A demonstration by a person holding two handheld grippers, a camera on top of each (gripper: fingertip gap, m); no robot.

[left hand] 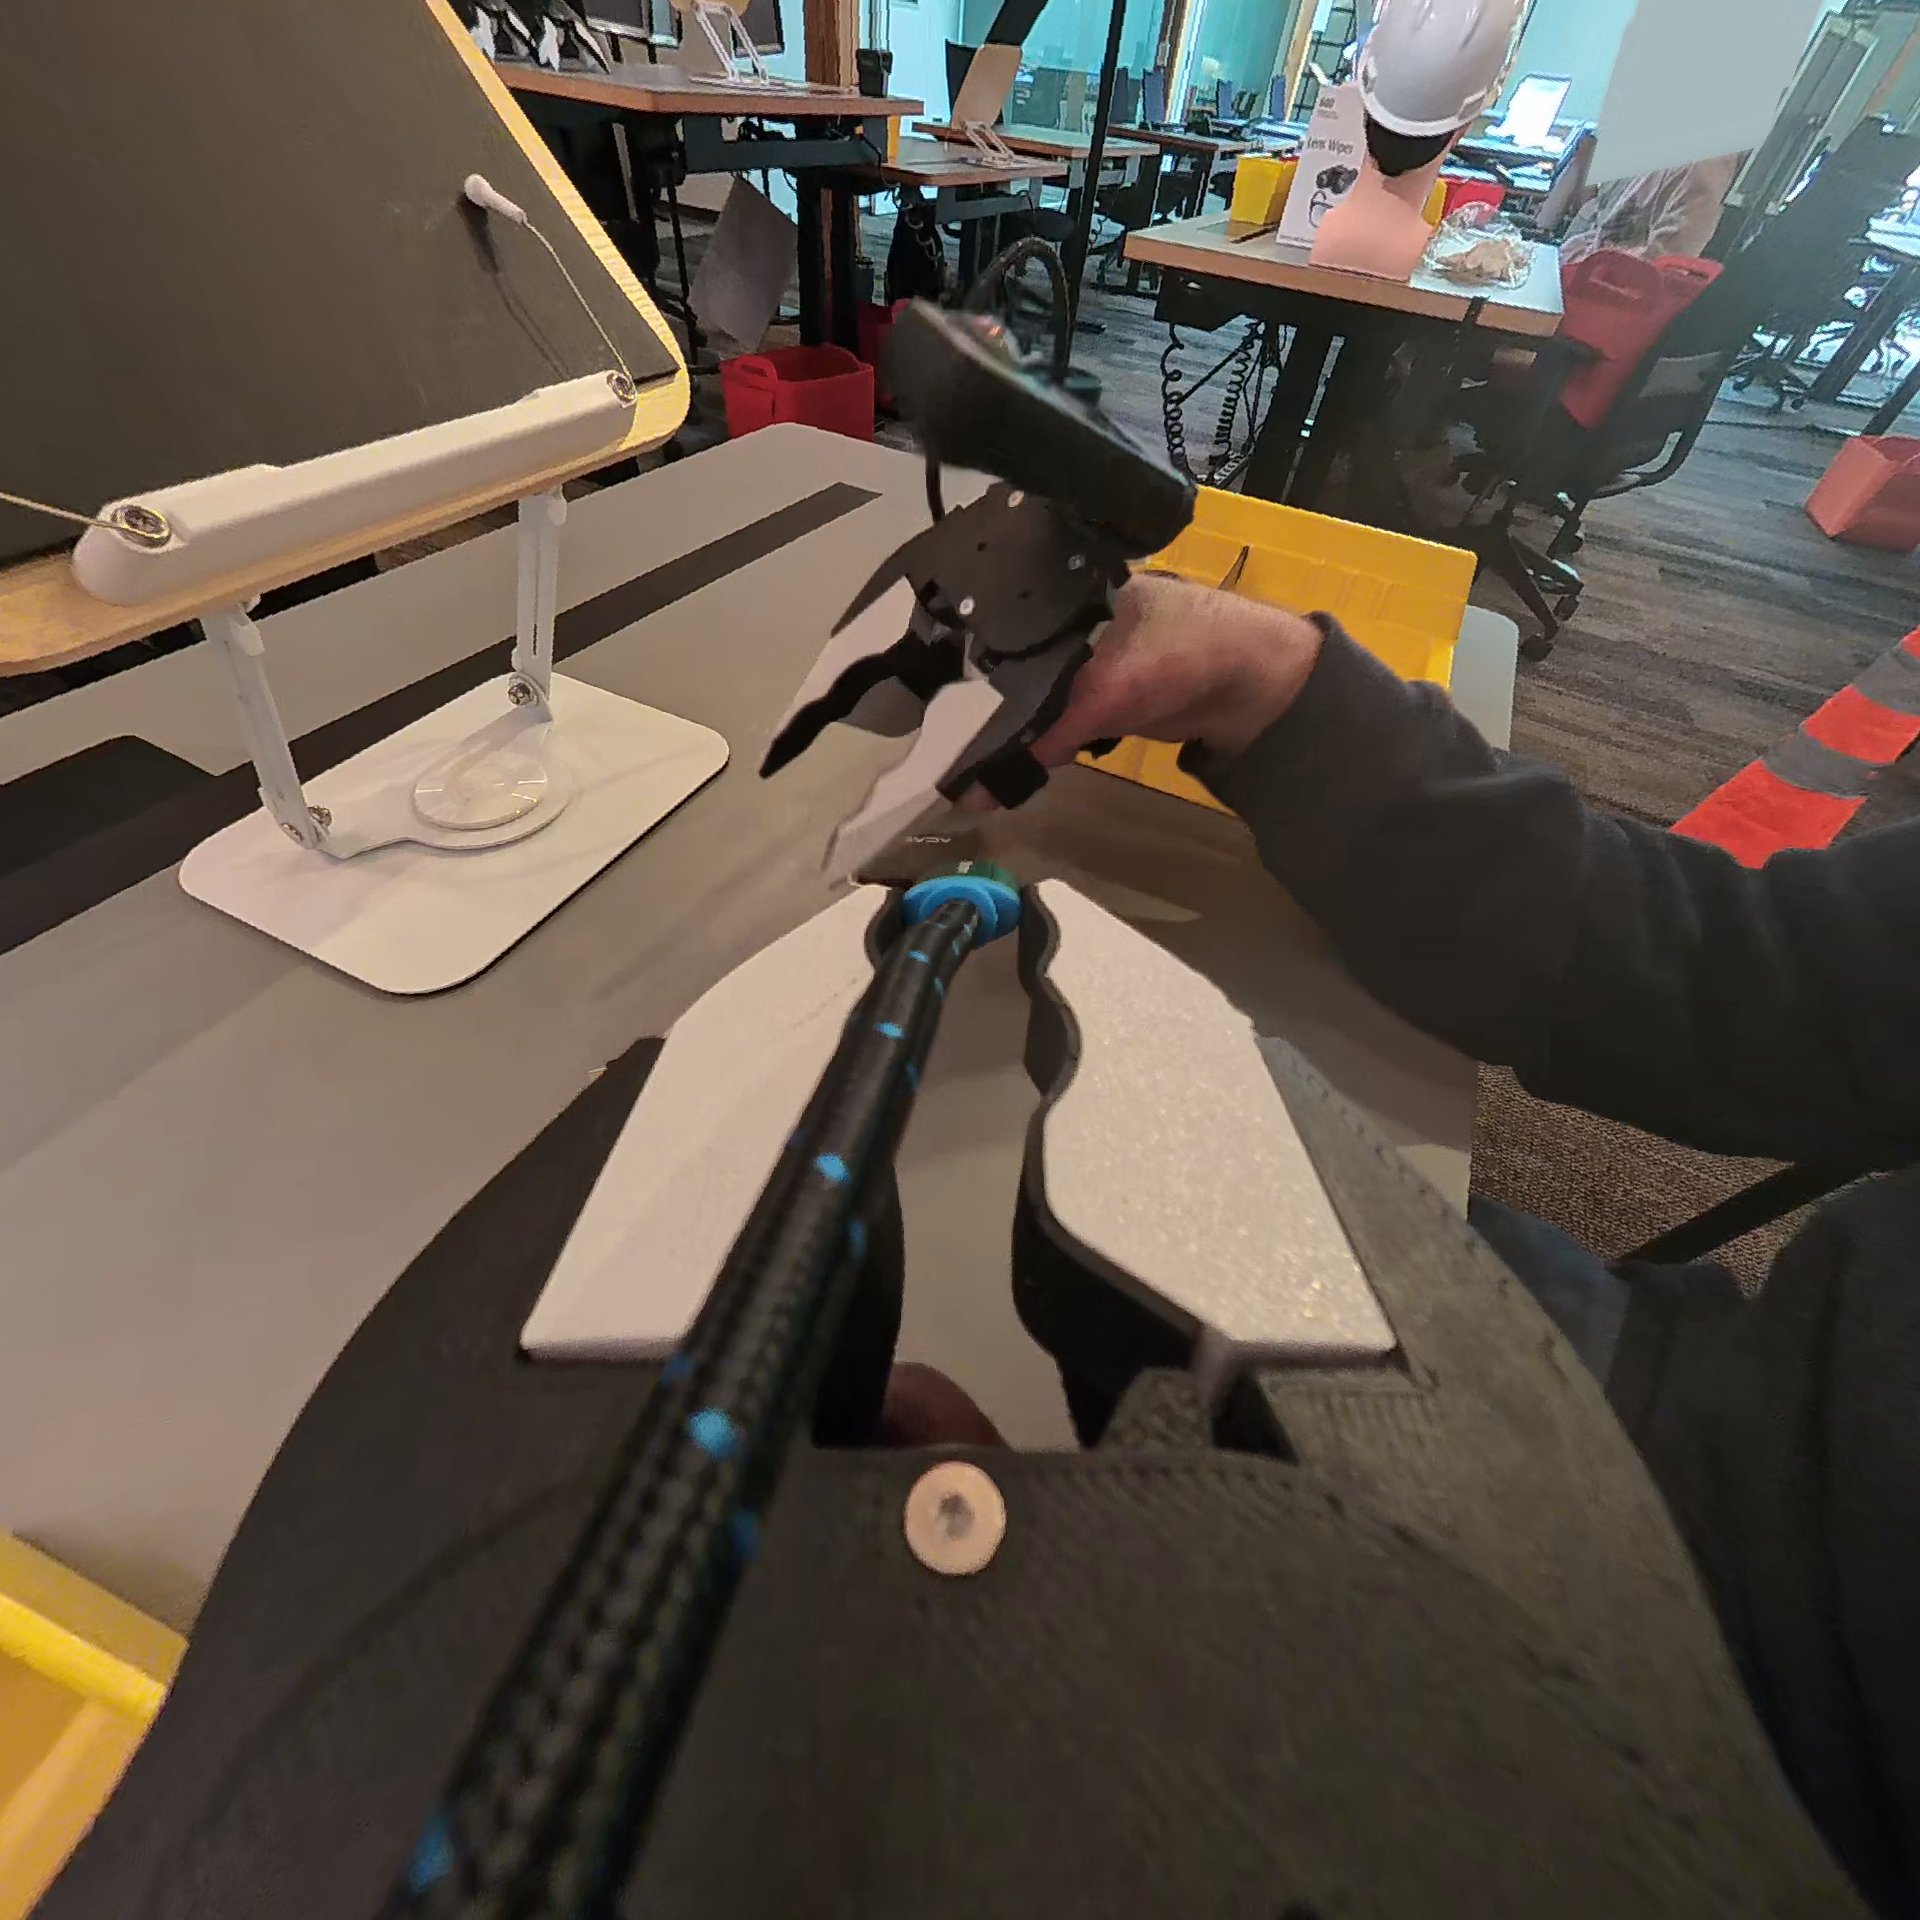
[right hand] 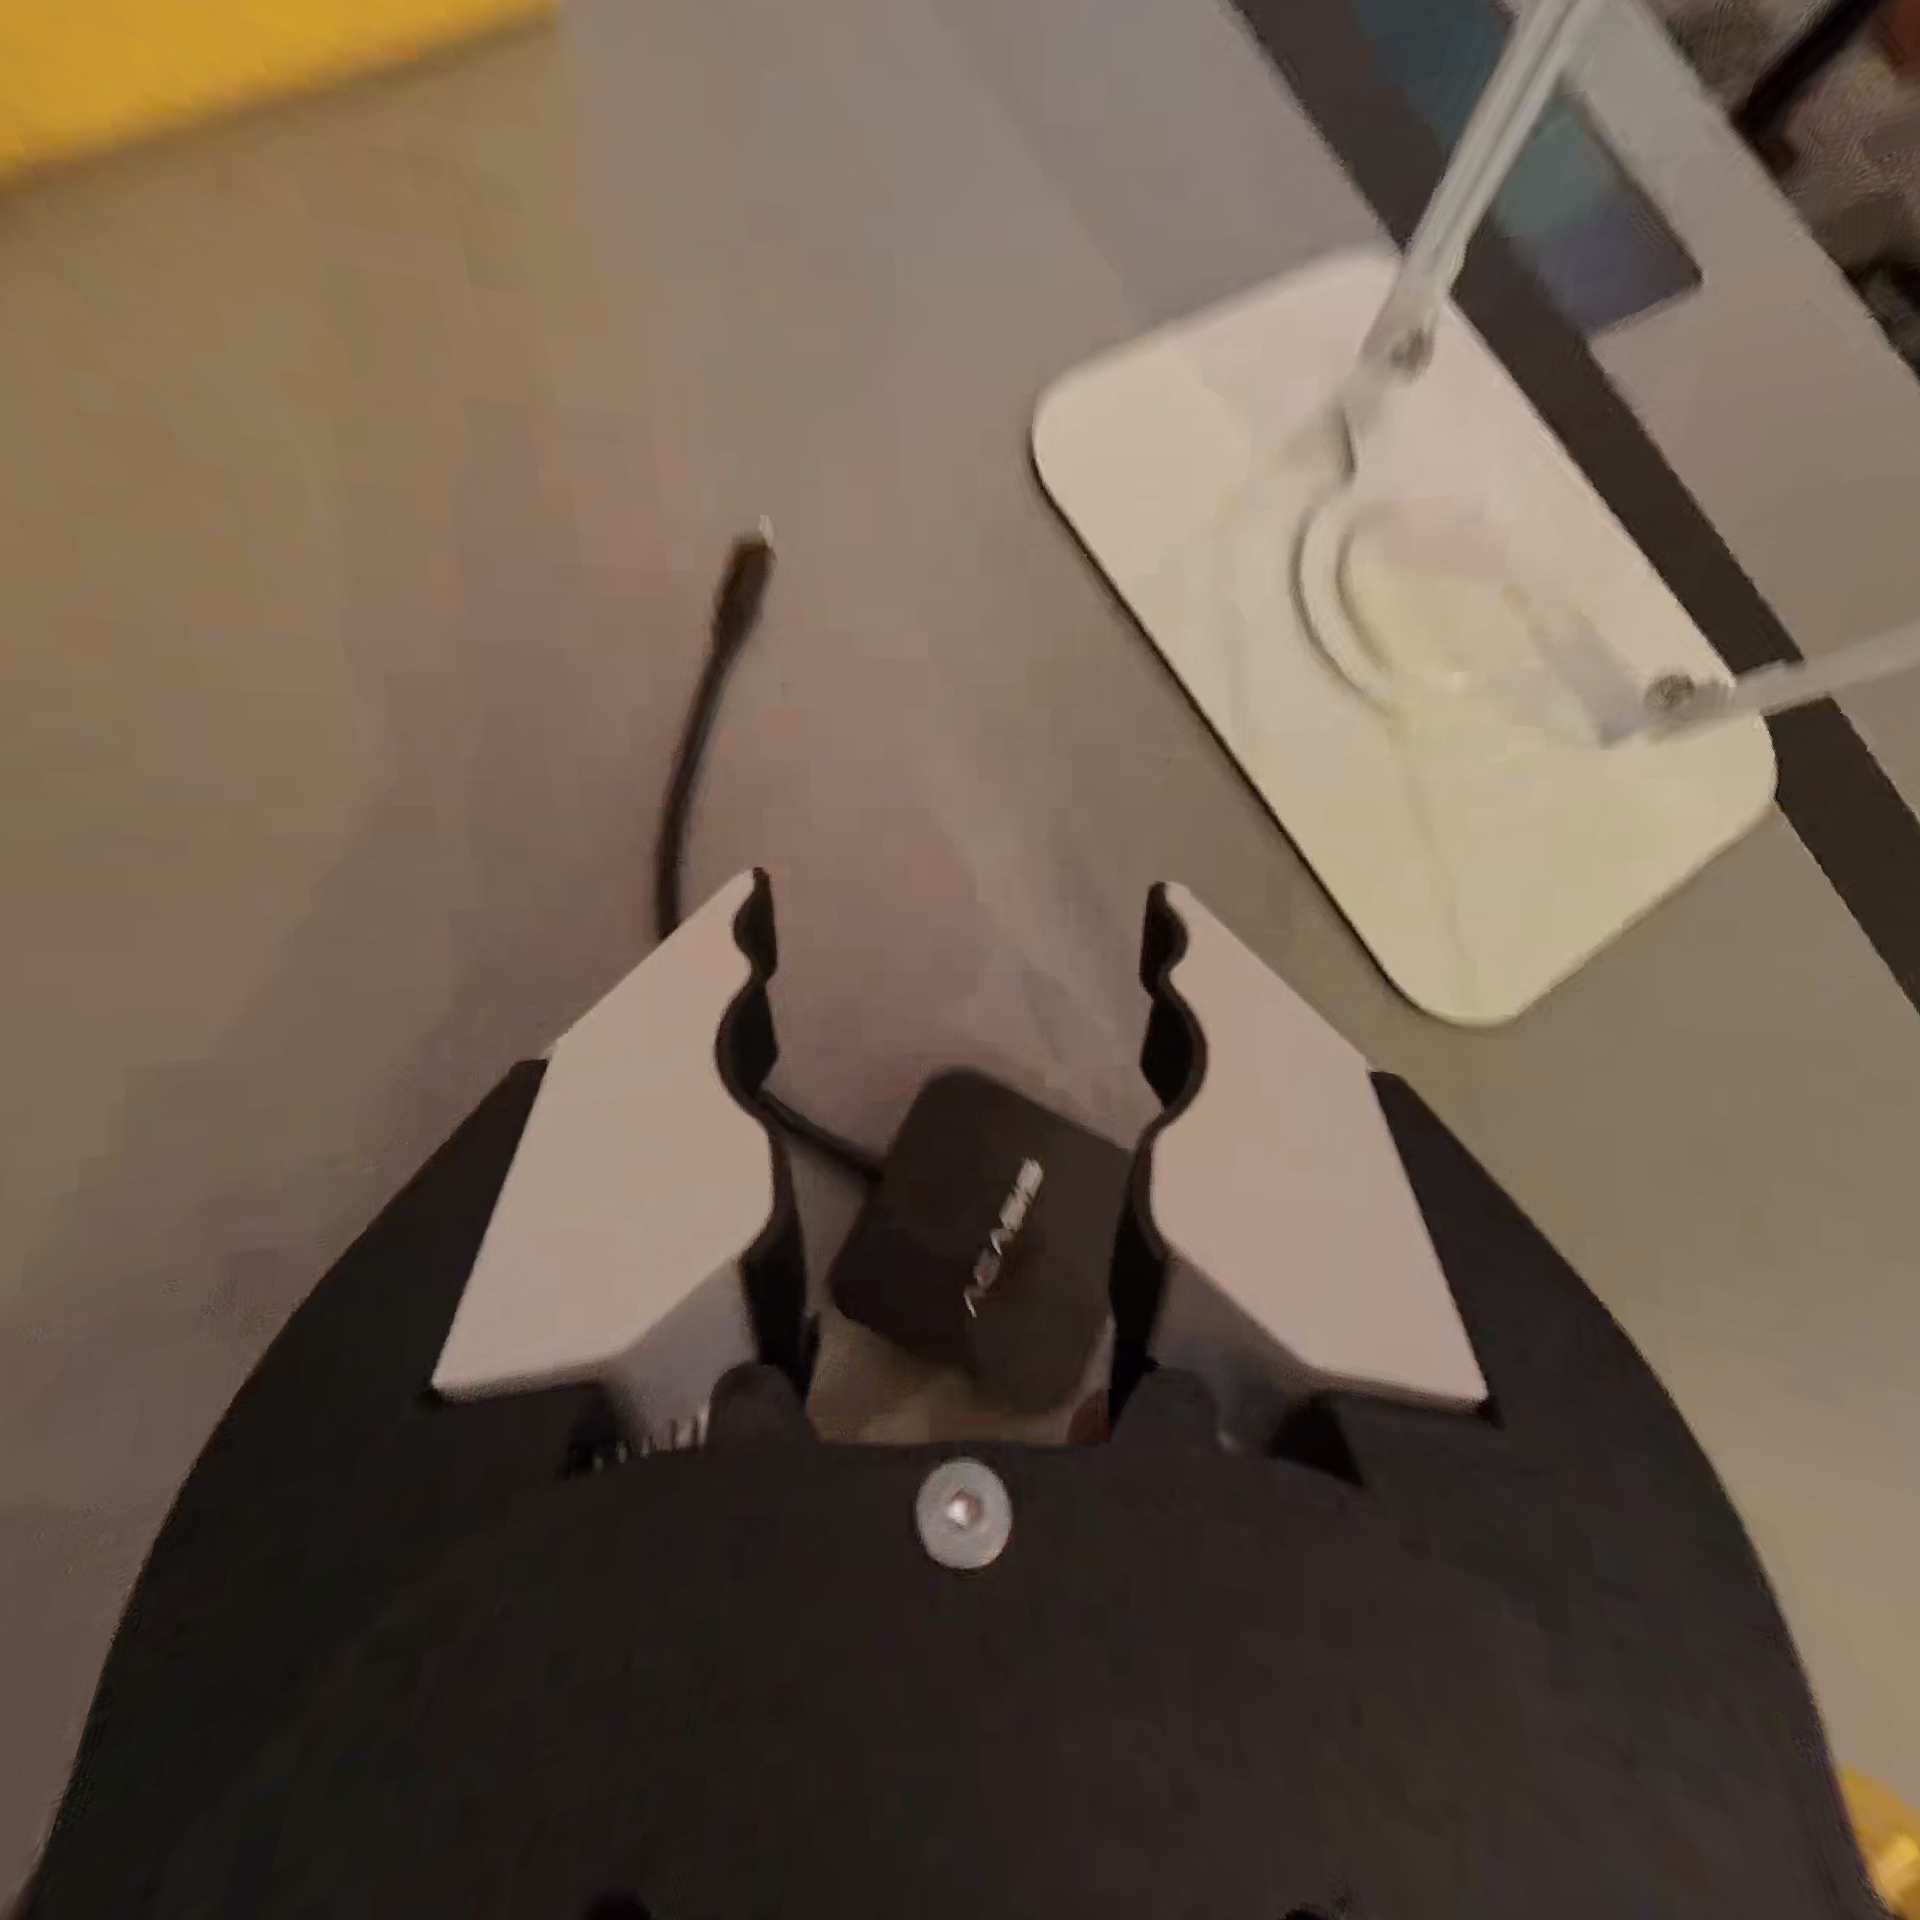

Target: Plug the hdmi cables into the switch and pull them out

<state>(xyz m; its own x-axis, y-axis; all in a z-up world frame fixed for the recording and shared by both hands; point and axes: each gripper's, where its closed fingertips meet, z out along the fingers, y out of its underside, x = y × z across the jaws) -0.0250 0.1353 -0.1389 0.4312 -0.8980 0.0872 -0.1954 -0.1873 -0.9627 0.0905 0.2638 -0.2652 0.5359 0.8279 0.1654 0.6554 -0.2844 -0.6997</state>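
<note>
Braided black-and-blue HDMI cable [left hand: 769,1226] clamped in our left gripper [left hand: 951,914], blue collar at the tips, nosing the small black switch box [right hand: 971,1236]. Right gripper [right hand: 961,899] gapes around the switch, gripping nothing; we'd pinch it before pushing straight. Thin black lead [right hand: 696,748] trails far.

Braided cable [left hand: 821,1174]: black, flecked with blue, ended by a blue-and-green collar [left hand: 961,899]. Switch [right hand: 982,1236]: matte black, silver-lettered. Stand base [right hand: 1392,644]: white; bin [left hand: 1340,603]: yellow; table [left hand: 312,1091]: grey, black-striped.
</note>
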